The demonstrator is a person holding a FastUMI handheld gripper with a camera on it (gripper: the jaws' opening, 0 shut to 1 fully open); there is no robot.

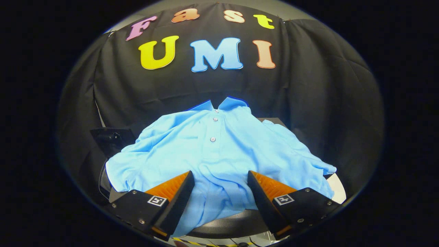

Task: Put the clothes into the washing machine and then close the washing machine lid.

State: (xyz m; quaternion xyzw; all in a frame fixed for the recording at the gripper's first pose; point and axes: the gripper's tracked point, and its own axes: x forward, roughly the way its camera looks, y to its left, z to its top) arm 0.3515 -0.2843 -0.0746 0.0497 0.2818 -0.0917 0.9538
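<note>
While the claw (221, 187) stands spread wide with nothing between its two fingers, a light blue polo shirt (212, 154) lies draped across the scene ahead of it. Taking the shirt as the landmark, its lower hem falls into the gap between the fingers and hangs a little toward the camera, though neither finger can be seen pressing on the cloth; the left finger (171, 192) sits over the shirt's lower left part and the right finger (271, 192) over its lower right part. The shirt's collar (219, 104), darker blue on the inside, points away from the claw toward the black cloth wall (308, 85) behind it, and a row of small buttons (213, 139) runs down from the collar along the middle of the chest. The fabric is wrinkled, with folds gathering toward the hem.

Under the near edge of the shirt a dark rounded rim (233, 223) shows, curving between the two fingers; whether it belongs to the washing machine cannot be told for sure. To the shirt's left a dark angular part (111, 139) sticks out from beneath the sleeve, and past the shirt's right sleeve a pale surface (337, 188) is visible.
</note>
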